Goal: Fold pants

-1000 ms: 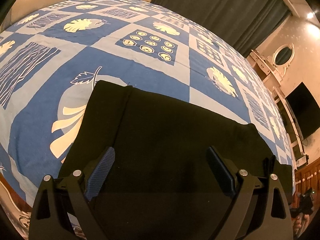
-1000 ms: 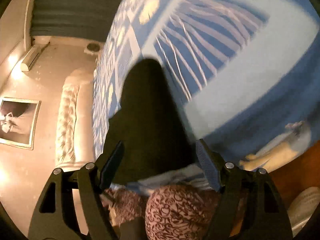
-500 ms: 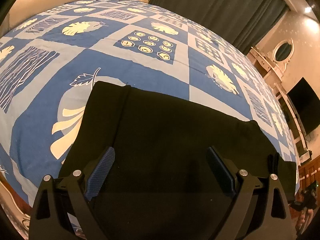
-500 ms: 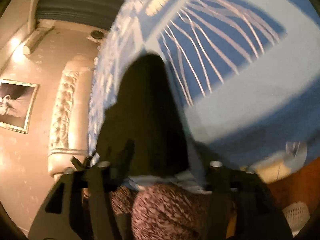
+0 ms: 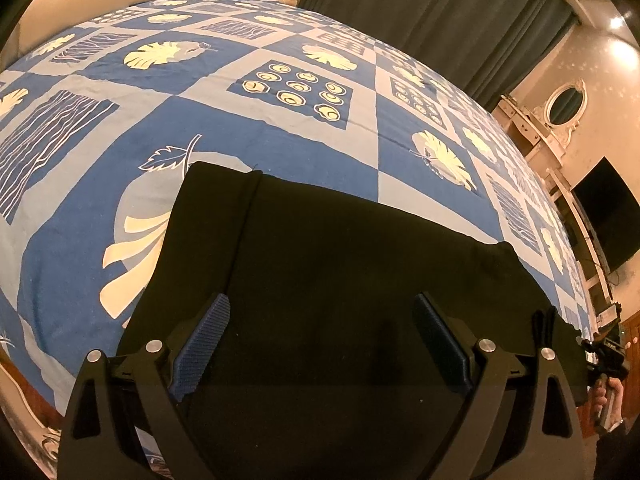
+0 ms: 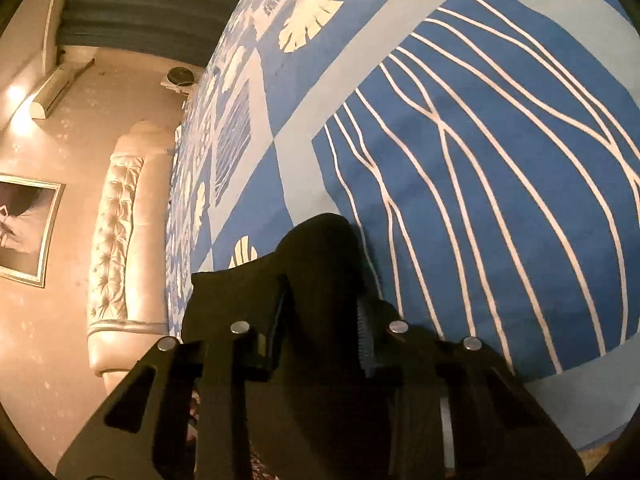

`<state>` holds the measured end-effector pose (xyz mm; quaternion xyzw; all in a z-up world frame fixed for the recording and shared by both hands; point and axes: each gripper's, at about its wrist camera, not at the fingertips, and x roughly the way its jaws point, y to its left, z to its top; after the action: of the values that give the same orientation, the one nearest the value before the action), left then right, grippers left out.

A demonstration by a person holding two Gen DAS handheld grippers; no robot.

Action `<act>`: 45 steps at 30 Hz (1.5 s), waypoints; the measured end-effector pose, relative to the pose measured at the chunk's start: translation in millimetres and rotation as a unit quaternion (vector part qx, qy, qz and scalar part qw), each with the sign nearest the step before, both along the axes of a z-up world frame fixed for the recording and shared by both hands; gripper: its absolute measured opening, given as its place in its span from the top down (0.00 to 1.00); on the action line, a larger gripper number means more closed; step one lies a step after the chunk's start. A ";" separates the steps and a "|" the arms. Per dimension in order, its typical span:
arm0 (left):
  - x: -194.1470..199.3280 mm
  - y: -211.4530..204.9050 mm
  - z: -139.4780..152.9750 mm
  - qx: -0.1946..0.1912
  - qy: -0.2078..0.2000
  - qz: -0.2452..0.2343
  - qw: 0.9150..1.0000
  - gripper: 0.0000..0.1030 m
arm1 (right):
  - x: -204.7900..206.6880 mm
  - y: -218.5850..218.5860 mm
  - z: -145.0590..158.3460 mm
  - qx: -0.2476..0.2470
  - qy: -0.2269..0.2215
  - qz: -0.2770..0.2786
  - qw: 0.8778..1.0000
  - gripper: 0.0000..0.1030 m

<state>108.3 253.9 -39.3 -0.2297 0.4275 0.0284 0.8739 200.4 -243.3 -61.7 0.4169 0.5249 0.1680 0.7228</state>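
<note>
1. Lying flat on the bed's blue patchwork bedspread (image 5: 304,148), printed with cream leaves and white wavy lines, the black fabric pants (image 5: 340,280) are the landmark for all that follows.
2. In the left wrist view the pants cover the near part of the bedspread, with a lengthwise fold ridge running down their left portion and a cream leaf print showing just beside their left edge.
3. The left tool (image 5: 322,344) hangs over the near middle of the pants with its jaws spread wide; its blue ribbed pads (image 5: 202,350) stand well apart, and nothing is pinched between them.
4. Whether the left pads touch the cloth below cannot be told.
5. In the right wrist view the right tool (image 6: 322,320) sits at a narrow end of the pants (image 6: 320,256), and a raised hump of black cloth stands between its fingers.
6. The right tool's jaws are closing, and the cloth fills the gap between them, touching both pads.
7. Beyond that end of the pants the bedspread shows a dark blue panel with white wavy lines (image 6: 500,184).
8. Well beyond the pants in the left wrist view hang dark green curtains (image 5: 440,8).
9. To the left of the pants in the right wrist view stands a cream tufted headboard (image 6: 116,216).
</note>
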 end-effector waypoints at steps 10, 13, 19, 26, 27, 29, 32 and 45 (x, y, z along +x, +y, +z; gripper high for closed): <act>0.2 4.6 1.0 -0.019 0.002 0.003 1.000 0.11 | -35.4 38.2 73.4 -0.107 -0.078 -0.068 0.989 0.38; 1.4 6.7 2.9 -0.024 0.006 -0.001 1.000 0.11 | -48.2 82.2 92.1 -0.139 -0.097 -0.050 0.984 0.34; -3.0 25.4 17.7 -0.088 -0.002 0.004 0.996 0.11 | -70.2 155.5 103.6 -0.189 -0.122 -0.013 0.974 0.31; -15.8 68.9 44.7 -0.118 -0.034 -0.017 0.992 0.11 | -84.3 183.9 93.3 -0.195 -0.118 0.015 0.974 0.29; -16.5 77.5 43.5 -0.129 -0.031 -0.018 0.991 0.11 | -85.8 182.9 90.7 -0.191 -0.114 0.016 0.975 0.29; -19.5 96.9 38.3 -0.150 -0.030 -0.013 0.988 0.11 | -86.9 184.7 86.4 -0.189 -0.107 0.018 0.976 0.29; -22.2 120.3 22.4 -0.169 -0.021 -0.010 0.985 0.11 | -86.1 187.1 83.8 -0.188 -0.107 0.022 0.976 0.29; -3.2 133.1 -12.9 -0.258 -0.010 -0.106 0.960 0.11 | -87.1 195.6 72.2 -0.177 -0.090 0.030 0.980 0.28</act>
<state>105.1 387.0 -52.2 -0.4009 0.4334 -0.1775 0.7874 113.3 -47.7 10.5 0.2494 0.4912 0.1316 0.8241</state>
